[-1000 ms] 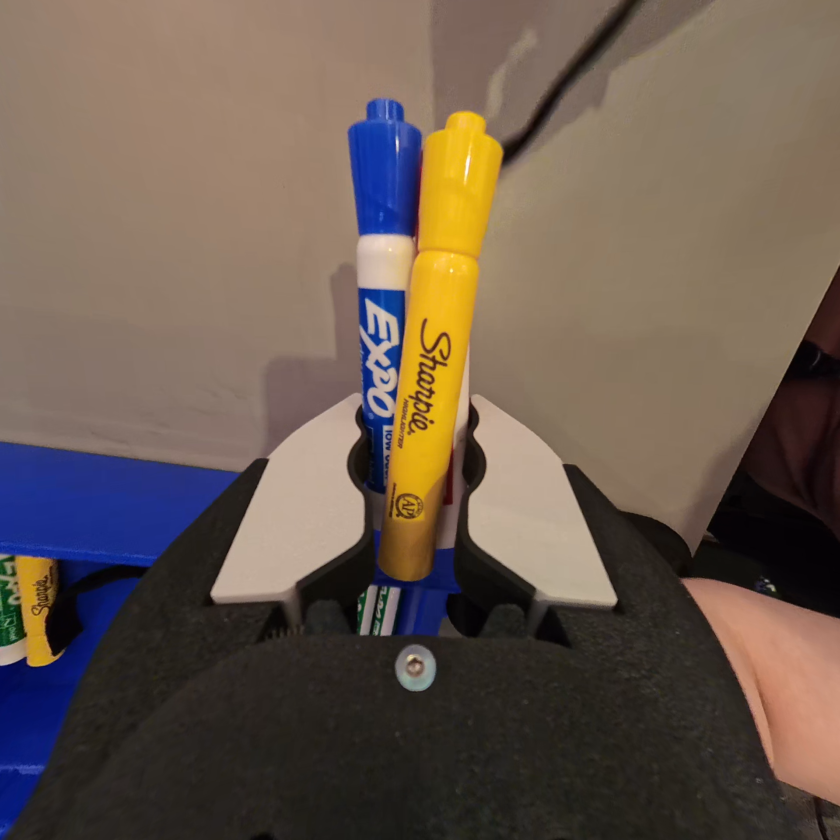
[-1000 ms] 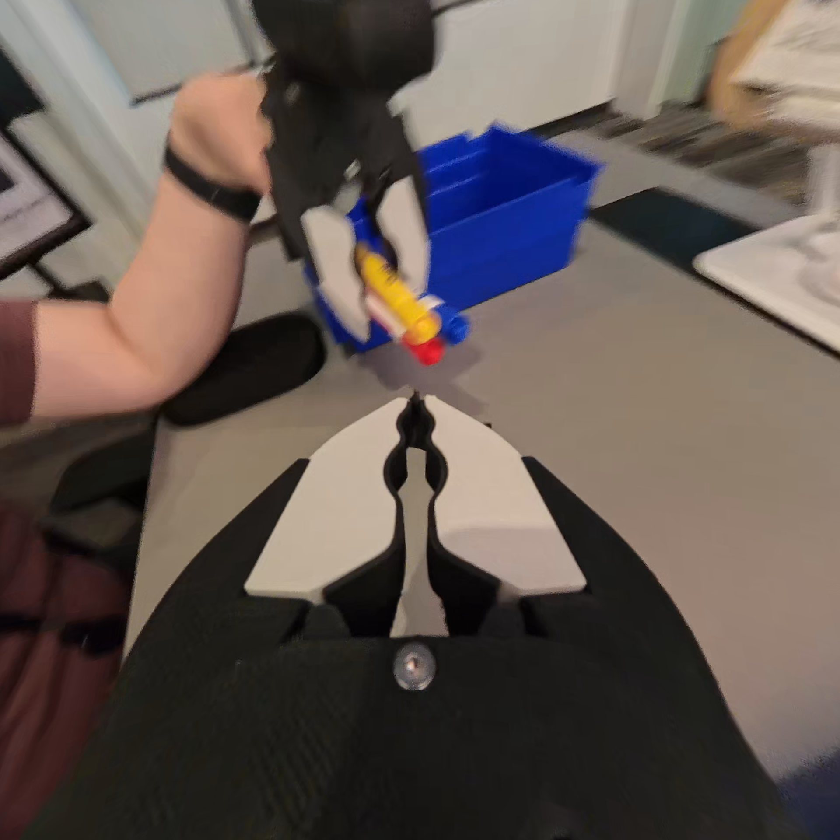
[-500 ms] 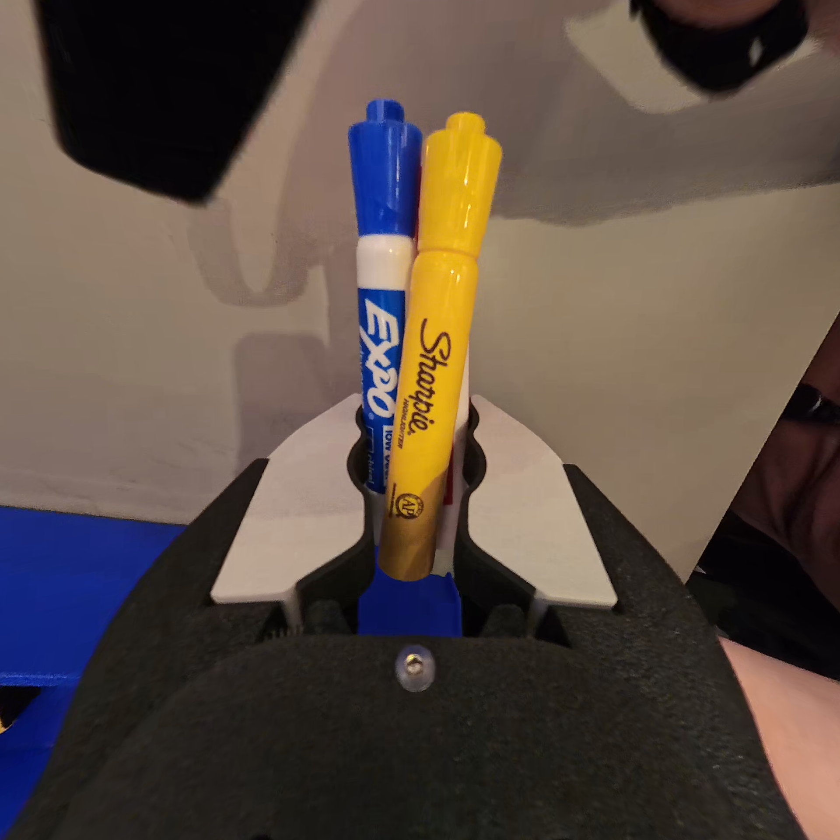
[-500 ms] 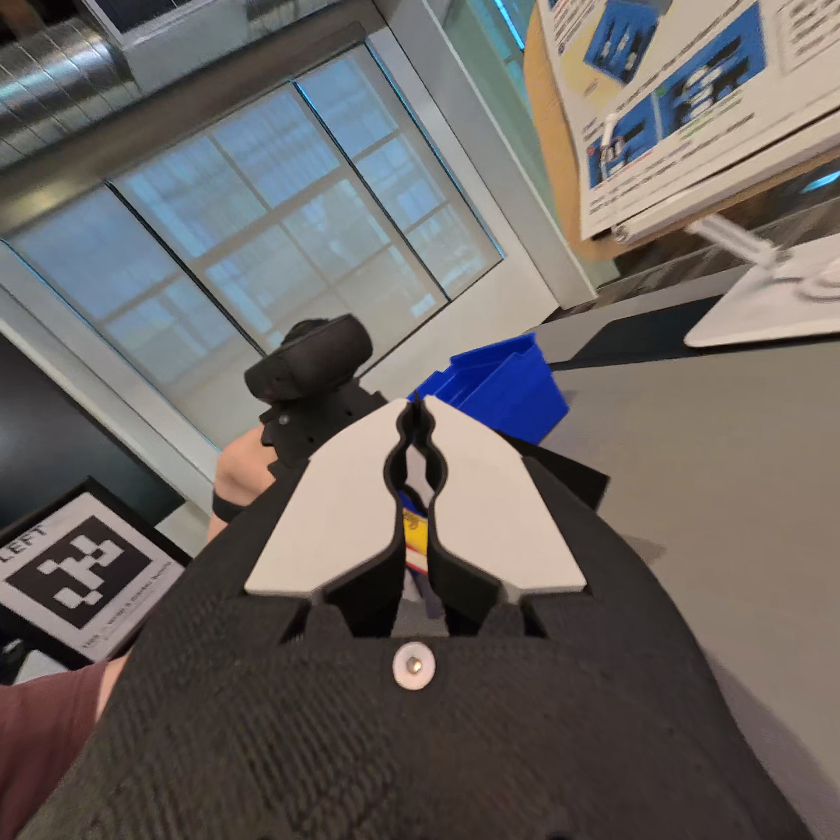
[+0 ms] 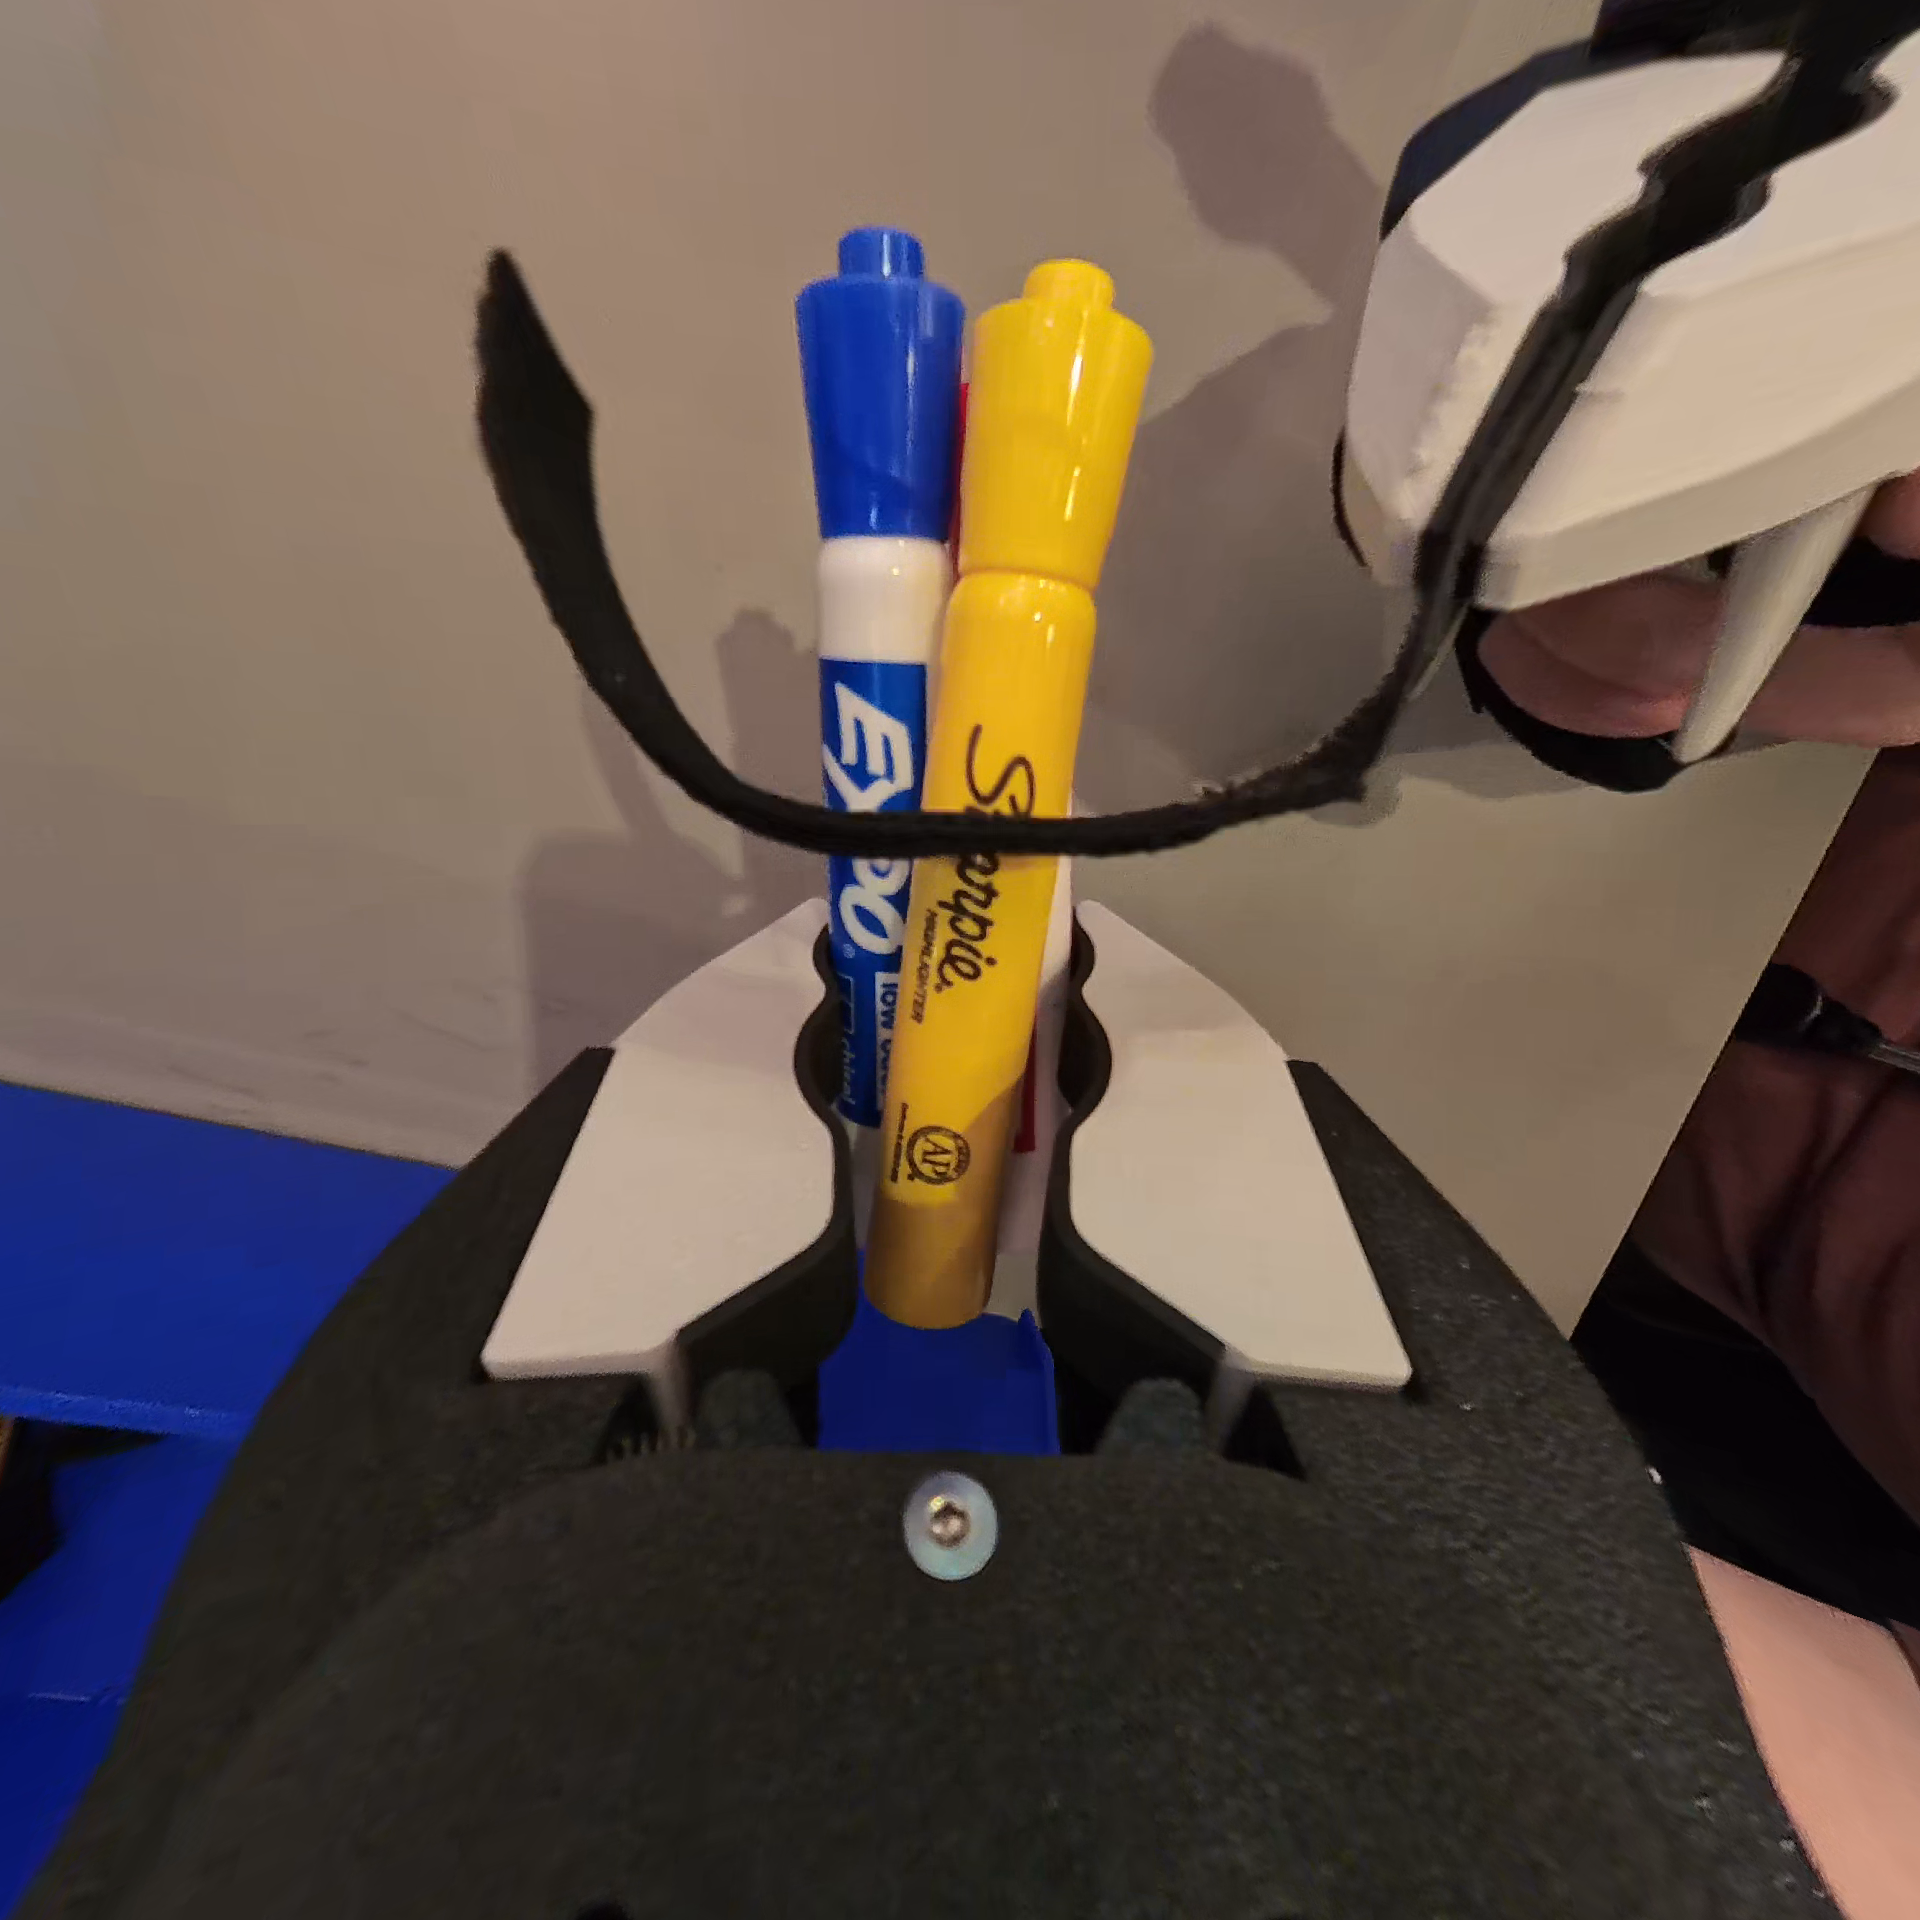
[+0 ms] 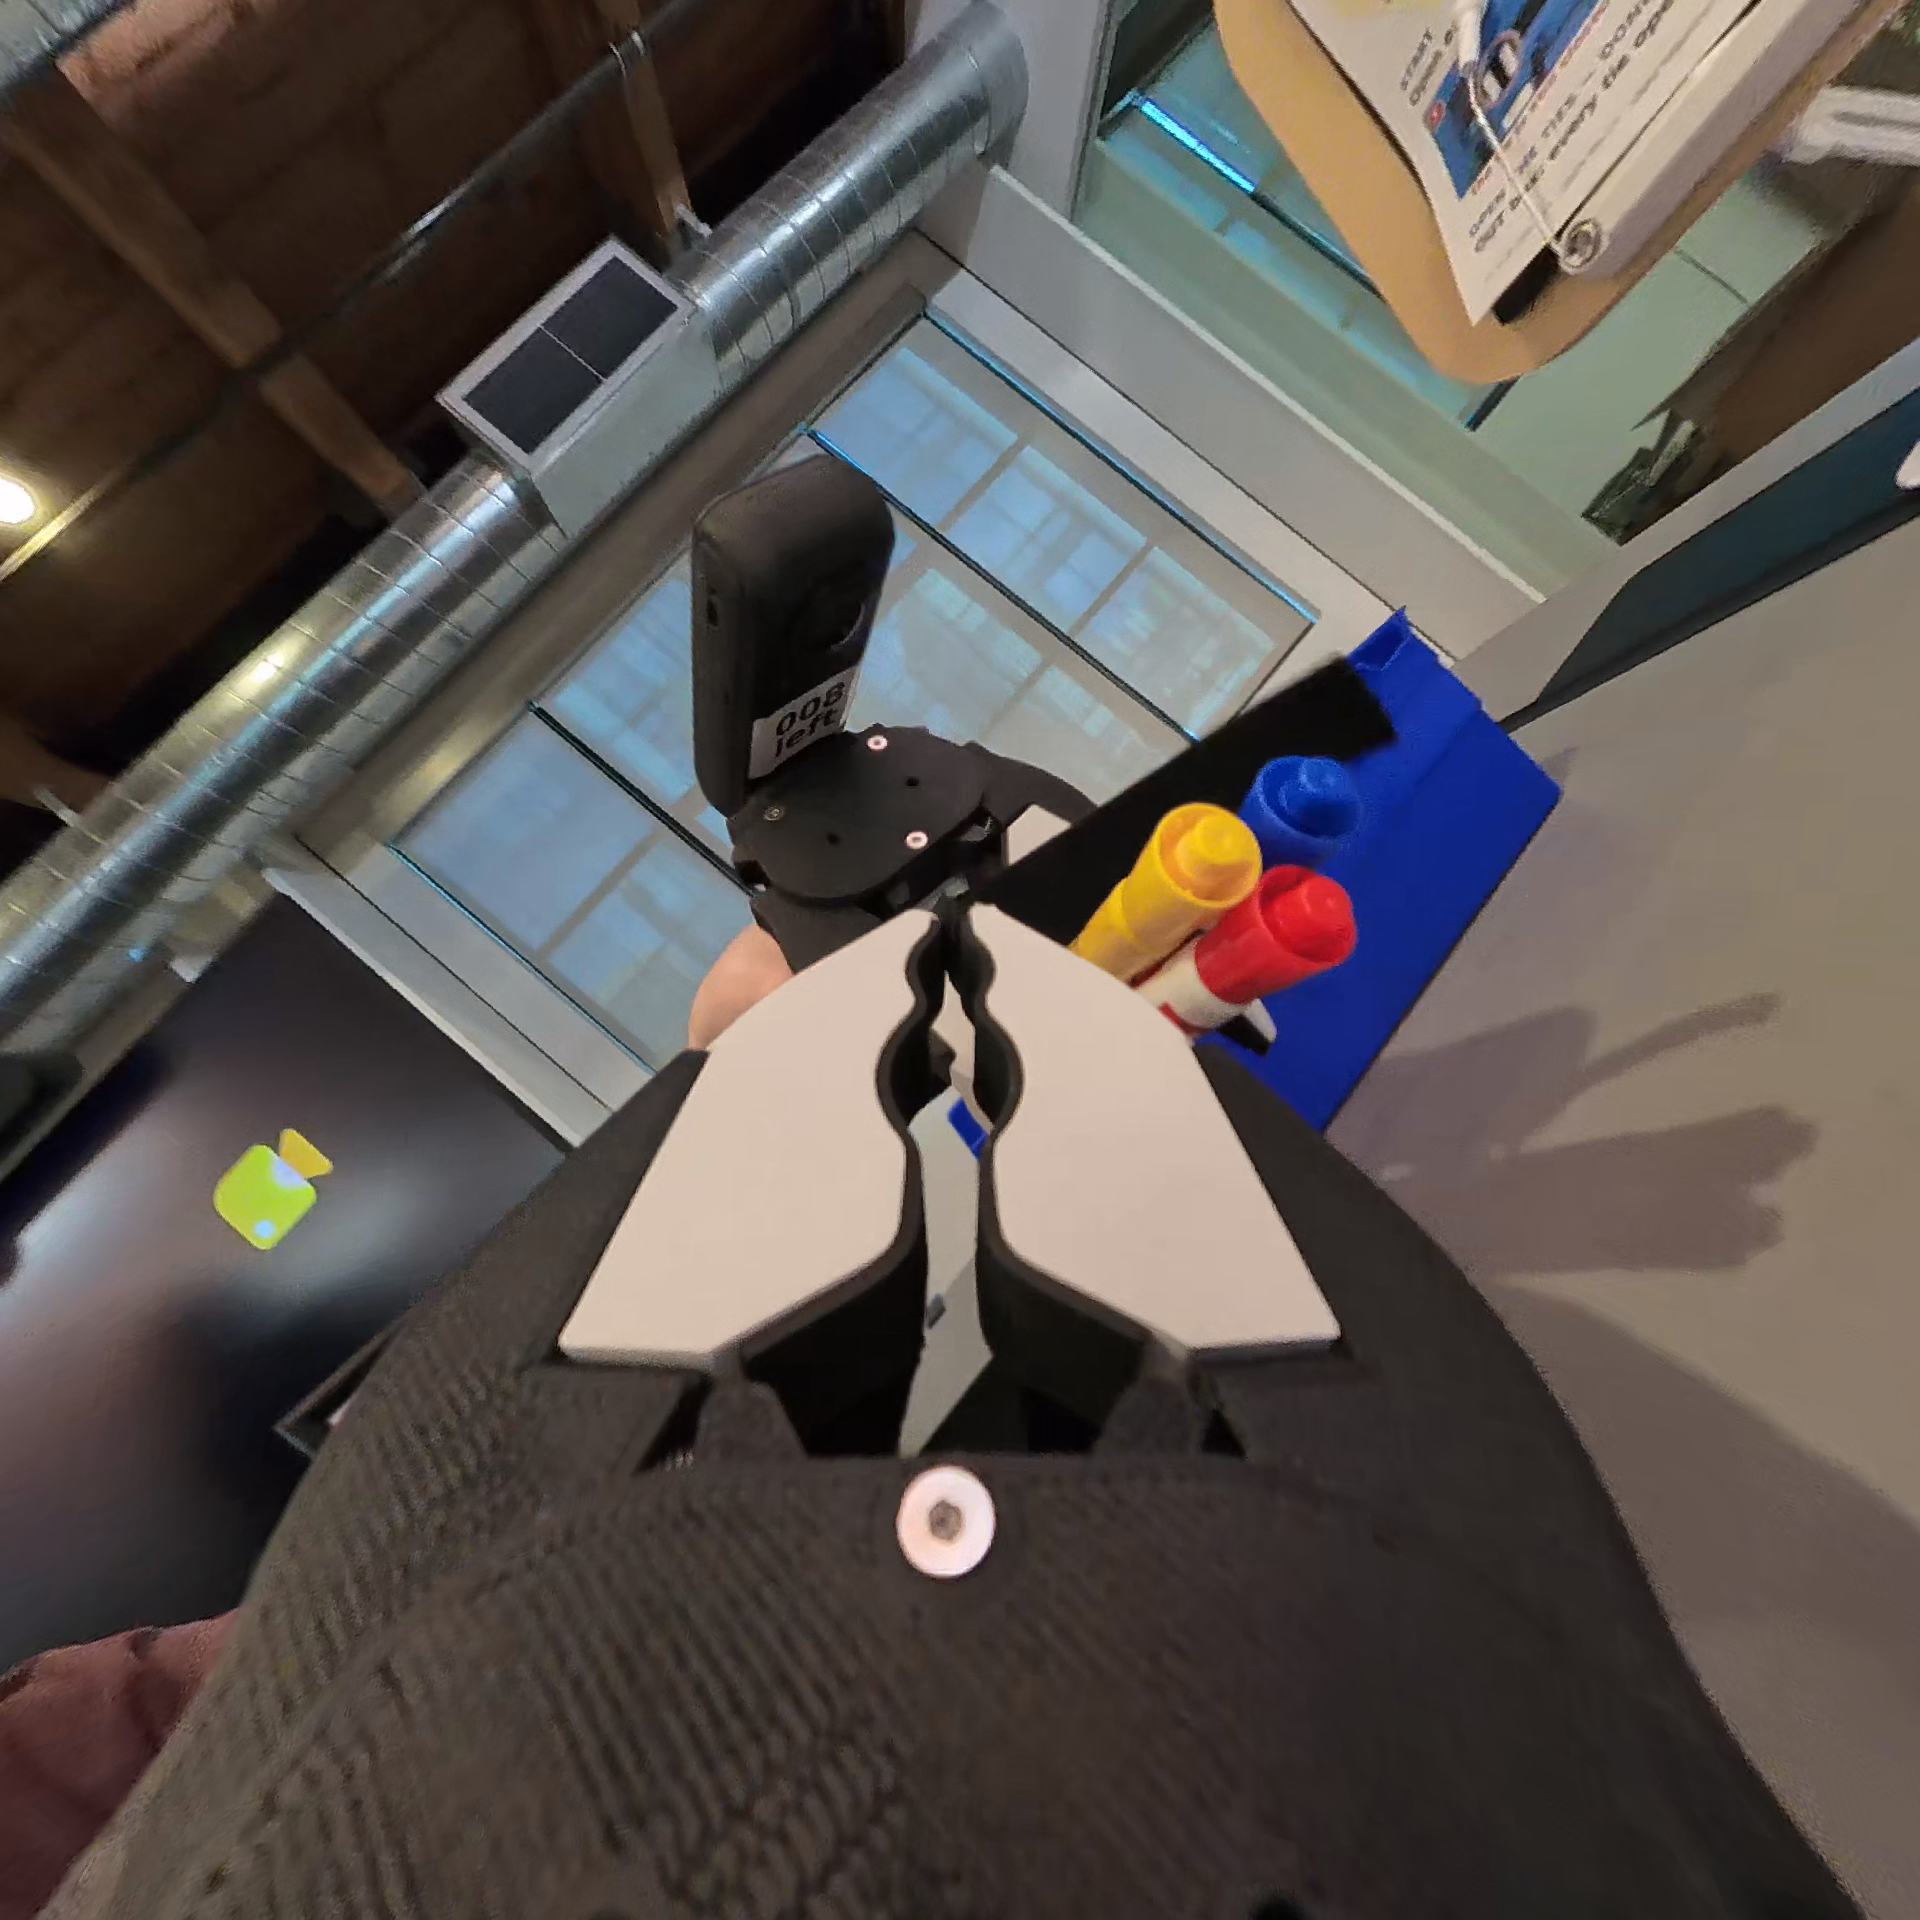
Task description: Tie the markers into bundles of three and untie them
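While the left gripper [image 5: 951, 997] clamps three upright markers, blue marker [image 5: 878, 582], yellow marker [image 5: 1013, 727] and red marker [image 6: 1273, 940], the right gripper [image 6: 951, 930] pinches a black strap [image 5: 644, 717] draped across their fronts, above the left fingers.

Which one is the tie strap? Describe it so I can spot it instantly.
Start at the left gripper, shut on three upright markers. The black strap drapes across the front of the yellow marker and blue marker, one end pinched in the right gripper. It's the only thin, limp, black band there.
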### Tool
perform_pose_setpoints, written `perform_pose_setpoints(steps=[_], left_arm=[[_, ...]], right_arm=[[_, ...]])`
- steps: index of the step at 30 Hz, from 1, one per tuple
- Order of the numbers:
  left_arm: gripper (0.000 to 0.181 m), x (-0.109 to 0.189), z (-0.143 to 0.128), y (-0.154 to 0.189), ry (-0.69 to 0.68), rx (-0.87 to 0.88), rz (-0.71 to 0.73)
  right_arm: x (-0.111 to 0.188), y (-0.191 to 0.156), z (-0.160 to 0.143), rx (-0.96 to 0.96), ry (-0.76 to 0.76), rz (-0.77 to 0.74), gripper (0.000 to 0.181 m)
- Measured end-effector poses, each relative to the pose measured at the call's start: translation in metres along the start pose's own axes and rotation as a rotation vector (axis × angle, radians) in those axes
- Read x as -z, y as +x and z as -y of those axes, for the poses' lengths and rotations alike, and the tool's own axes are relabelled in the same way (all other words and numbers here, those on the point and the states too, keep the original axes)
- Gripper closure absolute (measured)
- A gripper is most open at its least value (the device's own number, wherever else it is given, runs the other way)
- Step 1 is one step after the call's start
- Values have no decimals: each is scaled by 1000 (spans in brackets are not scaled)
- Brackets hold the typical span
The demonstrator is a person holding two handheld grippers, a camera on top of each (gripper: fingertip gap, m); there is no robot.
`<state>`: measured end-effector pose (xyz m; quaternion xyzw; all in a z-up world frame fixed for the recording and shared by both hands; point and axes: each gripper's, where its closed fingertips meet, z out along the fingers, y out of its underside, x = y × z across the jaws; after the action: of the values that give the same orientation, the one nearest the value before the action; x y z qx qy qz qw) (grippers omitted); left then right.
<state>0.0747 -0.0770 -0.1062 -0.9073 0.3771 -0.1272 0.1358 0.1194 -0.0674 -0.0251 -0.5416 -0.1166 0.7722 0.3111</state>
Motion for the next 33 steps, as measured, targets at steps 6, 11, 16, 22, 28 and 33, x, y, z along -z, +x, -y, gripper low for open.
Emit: perform_pose_setpoints(steps=[6, 11, 16, 22, 28, 33], left_arm=[[143, 8, 1, 1, 19, 0, 20], [143, 14, 3, 4, 44, 1, 14], [148, 12, 1, 6, 36, 6, -11], [162, -3, -10, 6, -44, 30, -73], [162, -18, -15, 5, -116, -3, -68], [162, -1, -19, 8, -83, -23, -64]], right_arm=[[5, 3, 6, -97, 116, 21, 178], [6, 6, 0, -213, 147, 51, 178], [7, 10, 0, -247, 182, 73, 178], [11, 22, 2, -225, 150, 31, 178], [24, 32, 10, -196, 131, -22, 178], [41, 40, 18, -111, 116, -119, 179]])
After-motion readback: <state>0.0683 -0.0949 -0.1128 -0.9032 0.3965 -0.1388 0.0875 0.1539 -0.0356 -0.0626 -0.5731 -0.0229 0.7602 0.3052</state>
